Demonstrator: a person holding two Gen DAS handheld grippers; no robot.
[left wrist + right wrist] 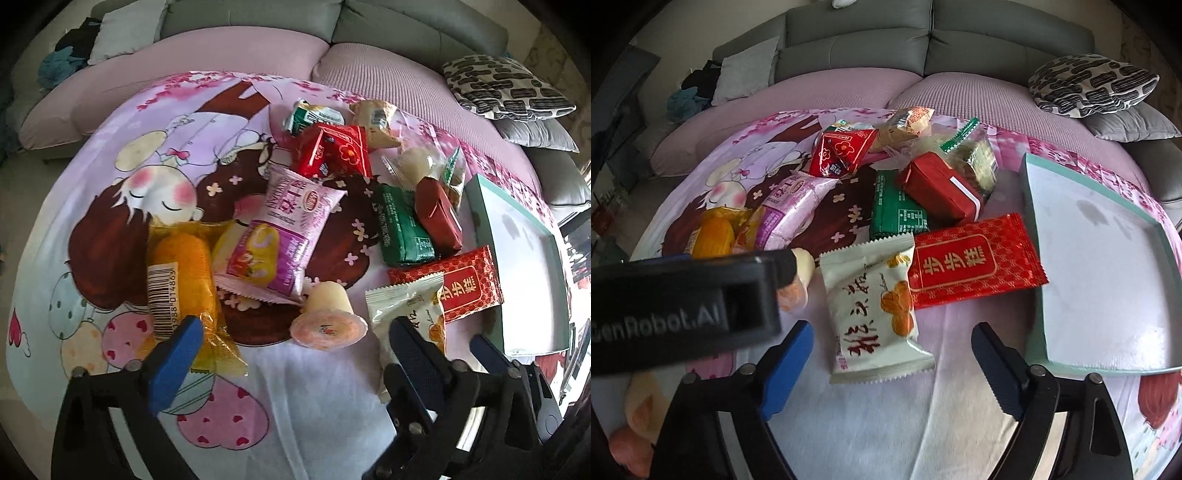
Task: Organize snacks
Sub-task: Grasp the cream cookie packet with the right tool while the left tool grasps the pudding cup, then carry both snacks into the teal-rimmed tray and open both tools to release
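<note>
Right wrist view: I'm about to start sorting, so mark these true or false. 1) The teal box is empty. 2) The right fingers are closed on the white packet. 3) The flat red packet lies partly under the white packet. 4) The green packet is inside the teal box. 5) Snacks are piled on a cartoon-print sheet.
1) True: the teal box shows only its bare white floor.
2) False: the right gripper is open, and the white packet lies on the sheet ahead of its fingers, untouched.
3) True: the flat red packet has its left edge tucked under the white packet.
4) False: the green packet lies on the sheet, left of the box.
5) True: the cartoon-print sheet carries the pile.
</note>
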